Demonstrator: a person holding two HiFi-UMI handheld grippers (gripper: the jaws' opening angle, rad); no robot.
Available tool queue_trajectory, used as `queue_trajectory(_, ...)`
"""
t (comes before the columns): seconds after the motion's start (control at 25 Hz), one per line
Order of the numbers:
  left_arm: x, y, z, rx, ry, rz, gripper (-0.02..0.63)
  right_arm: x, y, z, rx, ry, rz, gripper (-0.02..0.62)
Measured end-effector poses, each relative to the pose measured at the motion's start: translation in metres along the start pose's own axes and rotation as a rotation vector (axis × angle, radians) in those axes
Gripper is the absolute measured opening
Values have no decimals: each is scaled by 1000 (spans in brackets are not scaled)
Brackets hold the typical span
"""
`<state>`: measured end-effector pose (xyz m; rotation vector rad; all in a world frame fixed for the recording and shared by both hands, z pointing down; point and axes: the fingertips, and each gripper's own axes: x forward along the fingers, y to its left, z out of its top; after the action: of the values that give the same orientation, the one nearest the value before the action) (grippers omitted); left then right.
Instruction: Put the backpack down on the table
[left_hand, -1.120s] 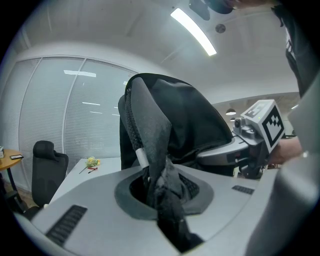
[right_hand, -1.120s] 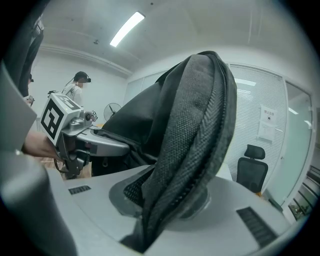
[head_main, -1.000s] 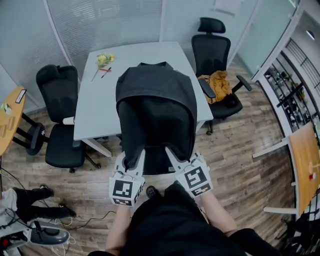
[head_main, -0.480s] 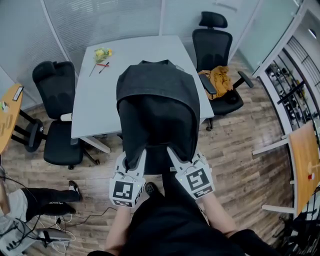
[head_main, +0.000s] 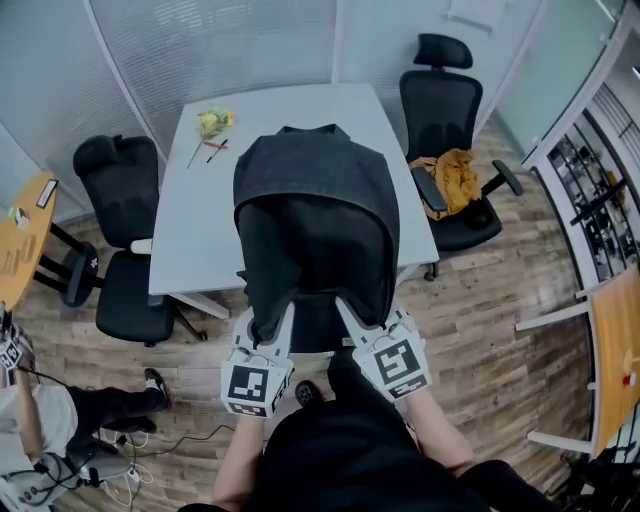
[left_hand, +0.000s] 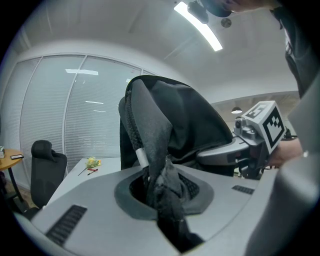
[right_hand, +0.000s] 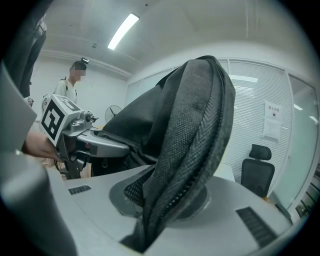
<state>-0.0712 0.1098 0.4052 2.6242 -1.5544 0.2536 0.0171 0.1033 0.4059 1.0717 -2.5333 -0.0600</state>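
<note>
Backpack (head_main: 315, 220): held up at the near edge of the table (head_main: 195, 230), not yet set down. Left gripper (head_main: 270, 322) and right gripper (head_main: 350, 312): jaws each clamped on a backpack strap (right_hand: 192, 145).

Office meeting room, viewed from above. White table (head_main: 190, 230) at centre, flanked by black swivel chairs (head_main: 128, 250) with headrests and armrests. Behind, curved glass walls (head_main: 130, 70) backed by white blinds (head_main: 250, 40), a paper notice (right_hand: 272, 120) stuck on one pane. Wood-plank floor (head_main: 490, 330). Strip light (left_hand: 200, 27) glowing on a white ceiling (left_hand: 125, 30). Wooden desk (head_main: 22, 245) at far left, another at far right. Shelving (head_main: 600, 190) behind glass on the right. Cables (head_main: 150, 445) trailing over the floor at lower left. Yellow jacket (head_main: 455, 180) draped on one chair. Person (right_hand: 70, 85) standing in the bright background, fan (right_hand: 113, 113) close by.
</note>
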Motion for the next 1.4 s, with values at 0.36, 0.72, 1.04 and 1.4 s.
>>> queue_trajectory(0.36,66,12,17,1,9,40,55,33,-64,3,-3,-22,35,64)
queue_trajectory(0.72,121,15,26,-5,27,101,55,59,-120,-1,-8,-43,97,64)
queue_trajectory(1.04,152,16,26,-22,41,160,55,75,-151,-7,-20,-52,161,64)
queue_trajectory(1.4,166,23,23,-39,66,204,55,92,-163,-10,-19,-47,213,64)
